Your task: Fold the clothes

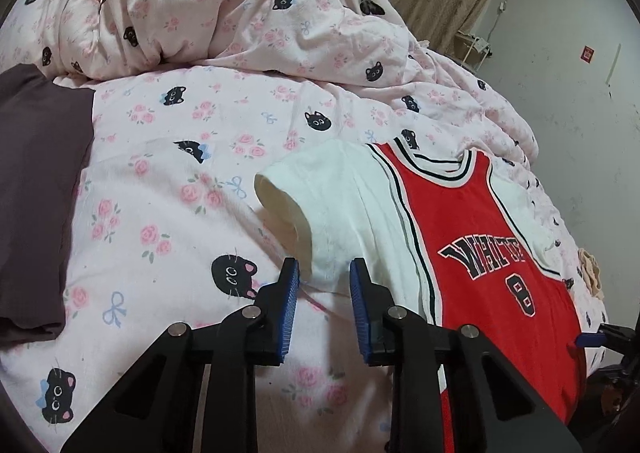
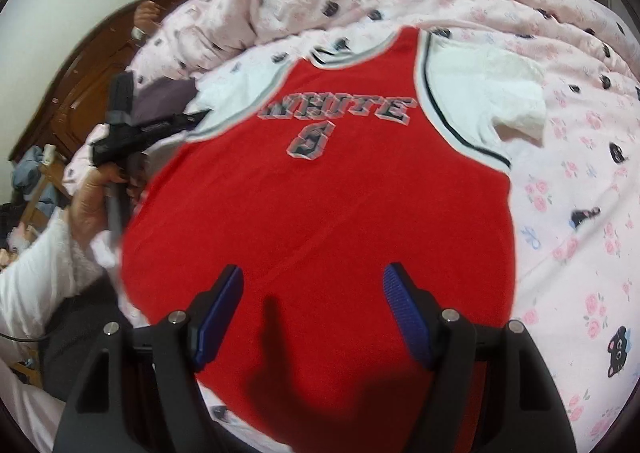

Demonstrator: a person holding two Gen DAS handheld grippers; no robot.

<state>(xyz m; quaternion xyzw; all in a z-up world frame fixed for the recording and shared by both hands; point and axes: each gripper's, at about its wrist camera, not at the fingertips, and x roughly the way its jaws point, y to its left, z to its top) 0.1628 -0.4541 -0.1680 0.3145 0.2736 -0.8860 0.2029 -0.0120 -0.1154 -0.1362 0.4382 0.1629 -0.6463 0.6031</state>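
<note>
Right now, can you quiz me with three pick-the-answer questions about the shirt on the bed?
1. Where does the red basketball-style shirt with white sleeves lie?
A. on the pink cat-print bedsheet
B. on a chair
C. on the floor

2. What colour are the shirt's sleeves?
A. blue
B. white
C. black

3. How is the right tool?
A. clamped on a sock
B. holding a hanger
C. open above the shirt

Answers: 1 A, the sheet surrounds the shirt; 2 B, both sleeves show white; 3 C, its pads stand wide apart.
</note>
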